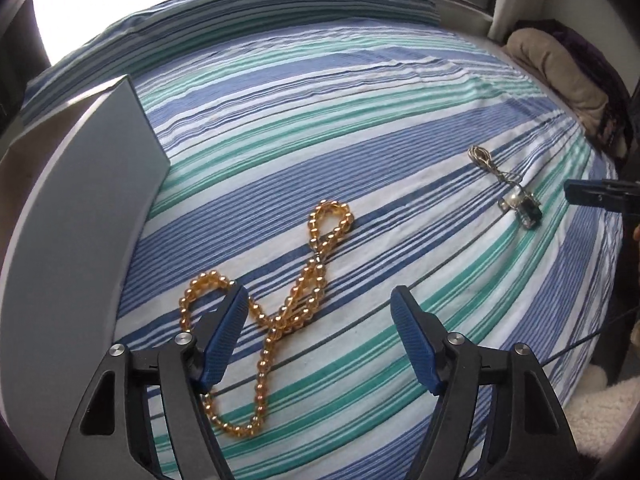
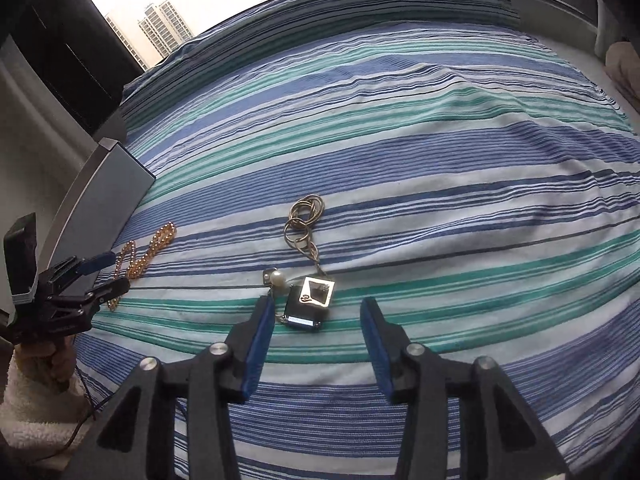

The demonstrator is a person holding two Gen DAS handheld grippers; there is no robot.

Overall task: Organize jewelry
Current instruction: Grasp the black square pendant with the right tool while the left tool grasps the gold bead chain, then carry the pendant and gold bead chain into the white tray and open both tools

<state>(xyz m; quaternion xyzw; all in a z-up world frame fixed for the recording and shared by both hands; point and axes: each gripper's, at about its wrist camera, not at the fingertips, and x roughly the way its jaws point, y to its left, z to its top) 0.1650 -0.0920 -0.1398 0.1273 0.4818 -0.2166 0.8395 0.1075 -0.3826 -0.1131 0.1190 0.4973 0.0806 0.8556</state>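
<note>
So on the far left, around 9 o'clock in both views, there's a grey box (image 1: 92, 184) sitting on the striped bedspread (image 1: 360, 120), pretty sure that's where the jewelry ends up. Just right of it is the amber bead necklace (image 1: 280, 312), snaking loose on the fabric. The left gripper (image 1: 316, 312) is wide open and empty, its left finger already over the strand at about 7 o'clock in its own view.

Further right, the gold chain with the pendants (image 2: 308, 276) lies apart from the beads, coil at 12 o'clock, pearl and square charms nearest. The right gripper (image 2: 318, 316) is open too, holding nothing, with the charms between the fingertips.

Looks to me like the pick-up step hasn't closed yet. Next move probably needs each one to drop low and pinch a bunched bit, since a loose strand will slip and drag.
</note>
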